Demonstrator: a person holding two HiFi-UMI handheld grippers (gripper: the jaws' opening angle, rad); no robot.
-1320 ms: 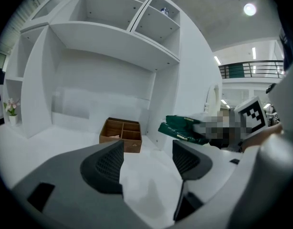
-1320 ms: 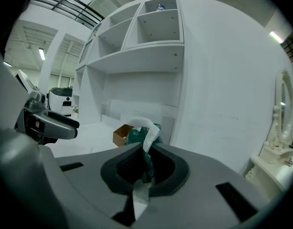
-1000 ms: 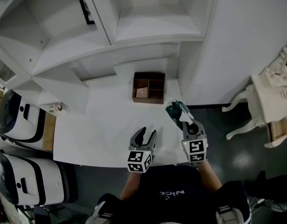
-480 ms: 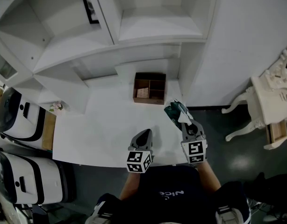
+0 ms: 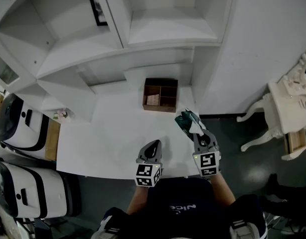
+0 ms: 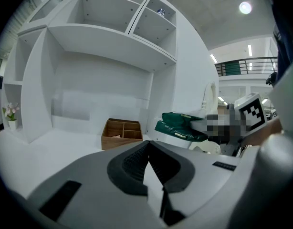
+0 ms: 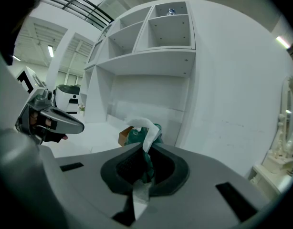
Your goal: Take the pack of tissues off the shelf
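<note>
White desk (image 5: 108, 133), wooden box (image 5: 159, 109) under shelves (image 5: 168, 31), tissue pack (image 5: 185, 119) nearby

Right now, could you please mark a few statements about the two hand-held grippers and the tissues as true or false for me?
1. The right hand-held gripper is shut on the green pack of tissues. True.
2. The left hand-held gripper holds the wooden box. False: it is shut on nothing, and the box stands on the white desk, apart from it.
3. The pack lies flat on the desk. False: the right hand-held gripper holds it up in the air.
4. A white tissue sticks out of the pack. True.
5. The wooden box is divided into compartments. True.
</note>
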